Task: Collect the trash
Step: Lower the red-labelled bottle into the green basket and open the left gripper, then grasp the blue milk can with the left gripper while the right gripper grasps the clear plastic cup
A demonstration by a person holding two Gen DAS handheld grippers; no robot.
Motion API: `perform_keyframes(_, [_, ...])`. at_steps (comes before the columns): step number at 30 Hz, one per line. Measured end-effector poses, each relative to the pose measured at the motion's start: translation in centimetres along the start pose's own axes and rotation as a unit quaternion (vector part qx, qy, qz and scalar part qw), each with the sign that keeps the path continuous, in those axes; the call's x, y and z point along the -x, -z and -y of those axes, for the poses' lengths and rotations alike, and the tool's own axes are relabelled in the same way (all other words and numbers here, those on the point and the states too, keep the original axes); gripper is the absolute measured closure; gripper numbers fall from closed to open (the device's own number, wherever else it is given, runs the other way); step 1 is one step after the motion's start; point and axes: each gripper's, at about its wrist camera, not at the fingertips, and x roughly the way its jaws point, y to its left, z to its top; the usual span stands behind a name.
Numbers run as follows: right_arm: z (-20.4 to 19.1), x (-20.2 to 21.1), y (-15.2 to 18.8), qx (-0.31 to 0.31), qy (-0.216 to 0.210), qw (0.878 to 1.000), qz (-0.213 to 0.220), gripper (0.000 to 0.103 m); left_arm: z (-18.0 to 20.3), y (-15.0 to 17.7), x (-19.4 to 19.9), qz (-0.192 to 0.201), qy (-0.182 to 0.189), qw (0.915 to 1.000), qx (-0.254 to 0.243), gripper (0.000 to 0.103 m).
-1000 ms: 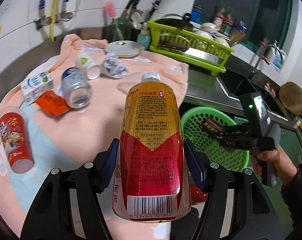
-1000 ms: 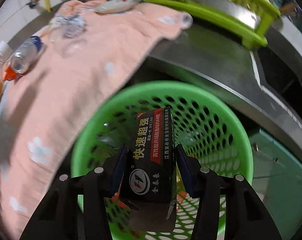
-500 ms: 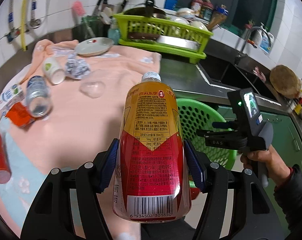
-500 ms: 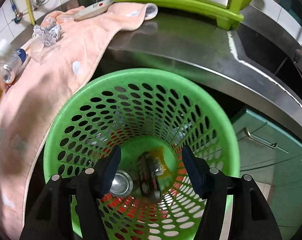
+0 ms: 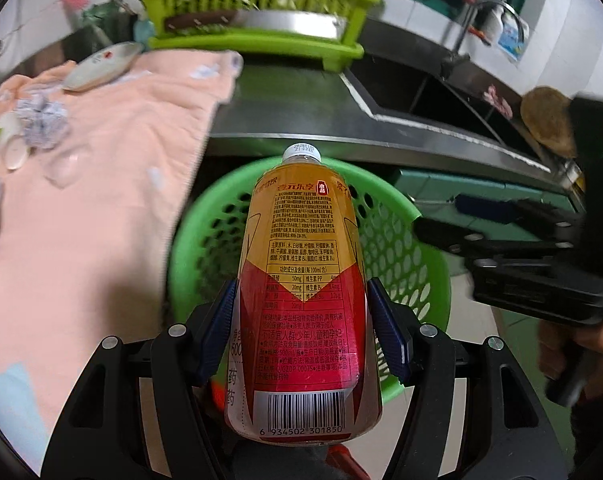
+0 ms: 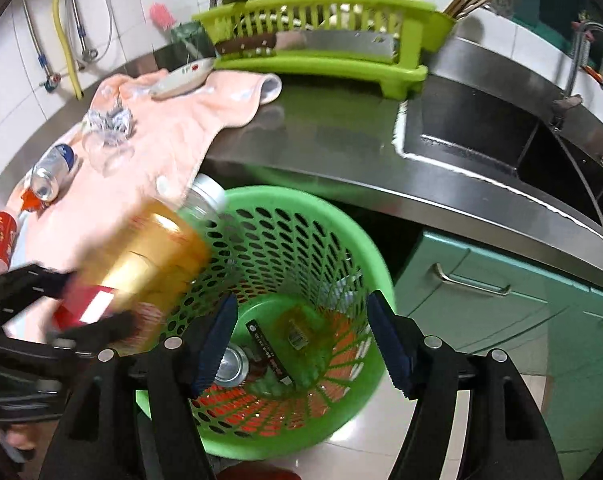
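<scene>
Right wrist view: green perforated basket (image 6: pixel 301 240) stands on the floor against the steel counter (image 6: pixel 341 152), a can and a dark carton already lying in its bottom. Pink towel (image 6: pixel 173 136) drapes over the counter edge just beside the basket rim. Trash not yet collected lies on the towel: blue-white can (image 6: pixel 53 172), red can (image 6: pixel 1 240), crumpled foil (image 6: pixel 109 120).

Left gripper (image 5: pixel 301 332): jaws about two-thirds apart, both blue pads pressed on the lower body of the drink bottle (image 5: pixel 305 280), held neck-forward, angled down over the near rim of the basket.

Right gripper (image 6: pixel 301 336): jaws opening, nothing between them; it hangs above the basket mouth, close beside the bottle.

Risks, largest first:
- Bottle is long; if let go now, over the rim not the middle, it may strike the rim and tip out onto the floor.
- The two grippers crowd one opening; collision likely unless right clears.
- Bottle neck near the towel; a snag could drag it and its trash off.
</scene>
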Motion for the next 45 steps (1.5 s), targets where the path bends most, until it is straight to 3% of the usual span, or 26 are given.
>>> perform_keyframes(10, [2.8, 2.9, 0.9, -0.023, 0.002, 0.999, 0.023, 0.038, 2.8, -0.3, -6.8, -0.047, 0.028, 0.9985, 0.004, 0.039])
perform_keyframes(20, [3.0, 3.3, 1.3, -0.023, 0.001, 0.999, 0.026, 0.038, 3.0, 1.3, -8.8, -0.066, 0.057, 0.9960, 0.020, 0.038])
perform_keyframes(25, [2.2, 3.5, 1.1, -0.018, -0.004, 0.999, 0.028, 0.038, 1.7, 1.9, -7.3, -0.050, 0.076, 0.9952, 0.037, 0.035])
perform_keyframes(32, [-0.2, 3.9, 0.4, -0.002, -0.015, 0.999, 0.034, 0.038, -0.3, 2.1, -3.0, -0.013, 0.067, 0.9968, 0.041, 0.035])
perform_keyframes(45, [-8.7, 2.2, -2.1, 0.055, -0.069, 0.996, 0.029, 0.038, -8.3, 3.7, 6.5, 0.048, -0.015, 0.9946, 0.091, 0.035])
